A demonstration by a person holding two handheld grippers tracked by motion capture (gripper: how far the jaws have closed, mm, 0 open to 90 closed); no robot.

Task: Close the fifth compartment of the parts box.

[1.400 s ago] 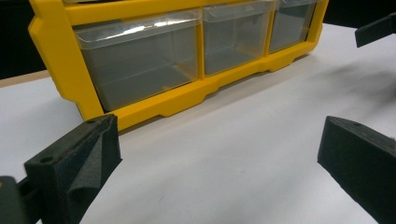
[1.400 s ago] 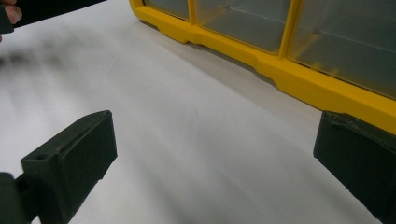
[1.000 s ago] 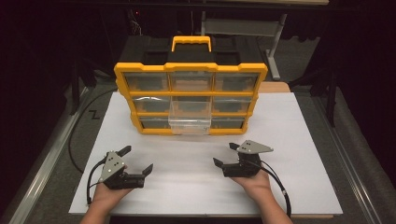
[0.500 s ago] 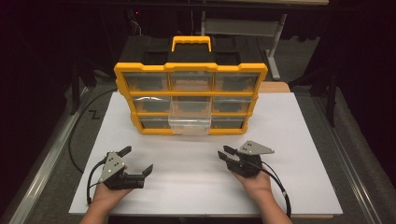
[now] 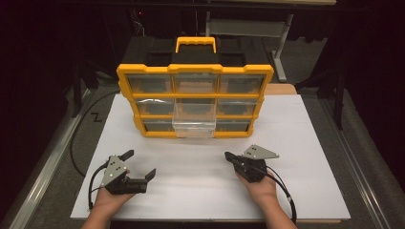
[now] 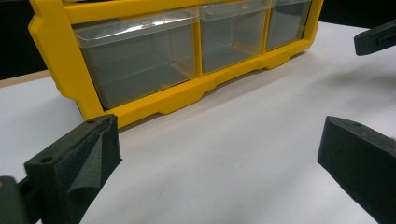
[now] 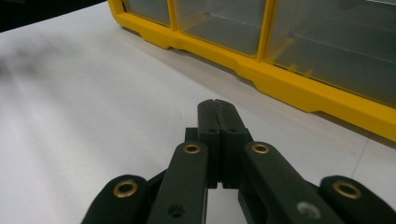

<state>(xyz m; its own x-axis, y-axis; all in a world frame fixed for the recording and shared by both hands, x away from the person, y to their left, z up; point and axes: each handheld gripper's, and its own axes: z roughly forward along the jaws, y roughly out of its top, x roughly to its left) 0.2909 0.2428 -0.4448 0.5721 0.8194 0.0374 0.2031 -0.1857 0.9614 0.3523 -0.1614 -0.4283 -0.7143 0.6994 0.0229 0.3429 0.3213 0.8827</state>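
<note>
A yellow organizer with a black back and a yellow carry handle stands upright at the far middle of the white board. It holds three rows of clear drawers; the middle drawer juts forward from its front. Well in front of the organizer, to its left, the left gripper rests on the board with jaws spread wide and nothing between them. To its right, the right gripper has just been closing, jaws now pressed together empty. Dark floor and a grey rail surround the board.
</note>
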